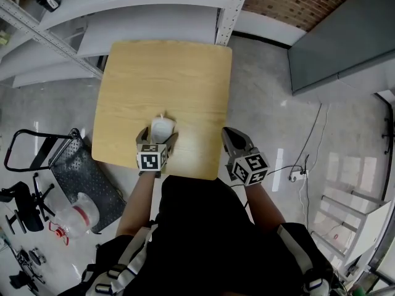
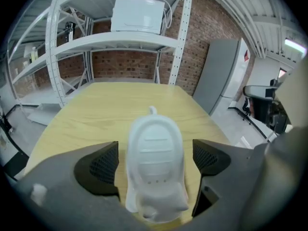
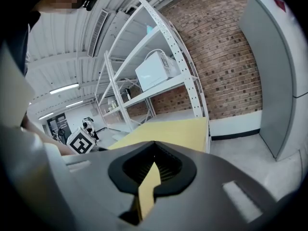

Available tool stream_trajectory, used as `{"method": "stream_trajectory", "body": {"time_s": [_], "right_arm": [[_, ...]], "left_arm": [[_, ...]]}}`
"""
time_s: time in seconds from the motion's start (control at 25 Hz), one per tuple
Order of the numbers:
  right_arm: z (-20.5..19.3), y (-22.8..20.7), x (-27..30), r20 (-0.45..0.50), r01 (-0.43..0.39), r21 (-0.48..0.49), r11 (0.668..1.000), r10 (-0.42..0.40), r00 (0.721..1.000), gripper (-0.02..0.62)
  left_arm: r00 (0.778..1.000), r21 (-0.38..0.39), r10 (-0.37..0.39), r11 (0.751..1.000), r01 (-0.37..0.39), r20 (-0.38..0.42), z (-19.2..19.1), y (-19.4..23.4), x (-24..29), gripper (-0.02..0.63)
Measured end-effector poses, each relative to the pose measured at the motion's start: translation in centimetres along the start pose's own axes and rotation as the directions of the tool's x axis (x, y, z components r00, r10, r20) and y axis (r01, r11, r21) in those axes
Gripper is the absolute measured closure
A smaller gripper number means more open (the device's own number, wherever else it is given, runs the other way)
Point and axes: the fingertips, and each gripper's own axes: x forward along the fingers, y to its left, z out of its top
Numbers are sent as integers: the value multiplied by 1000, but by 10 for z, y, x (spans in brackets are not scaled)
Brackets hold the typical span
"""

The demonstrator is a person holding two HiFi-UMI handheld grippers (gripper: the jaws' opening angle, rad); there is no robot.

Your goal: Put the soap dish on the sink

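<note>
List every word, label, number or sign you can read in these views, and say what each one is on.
Readable text: none in any view.
Too small and blurred to read: the red sticker on the grey cabinet.
Patterns only, no letters: the left cube and right cube carry black-and-white square markers.
No print visible: the soap dish and the white box on the shelf.
</note>
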Motion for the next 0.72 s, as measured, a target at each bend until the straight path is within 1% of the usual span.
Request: {"method": "stream_trajectory", "body": {"time_s": [0.16,0.28,0.32,0.36,0.4,0.44,0.48,0.6,0.68,0.72], "right_arm": [[5,5,-3,29,6,-1,1000,-6,1000,589],[12,24,-3,61,3,-13,1000,-2,998,589],[16,32,-2,75,2,-16,1000,-1,997,589],[21,39,-2,90,1,-18,1000,1,996,589],[25,45,-2,104,1,-17,1000,1,995,589],[29,52,-3,118,1,-15,1000,0,993,589],[32,59,-5,133,4,-13,1000,-2,991,589],[43,81,-7,169,14,-24,1000,-9,986,589],[48,96,-11,187,18,-38,999,-11,982,589],[50,101,-14,195,20,-40,999,-12,981,589]], "left_arm": [[993,-18,-32,999,34,110,22,-1,-25,115],[975,-24,-52,998,59,215,38,5,-55,125],[966,-20,-61,997,68,252,43,6,-66,132],[955,-15,-70,997,78,289,48,6,-77,158],[943,-10,-79,996,86,325,53,6,-88,165],[929,-4,-85,996,93,359,57,6,-100,188],[916,5,-93,995,99,390,62,7,-113,231],[880,39,-125,992,120,459,76,12,-145,261],[857,47,-139,990,133,497,81,15,-164,331],[844,44,-141,989,138,518,83,16,-172,384]]}}
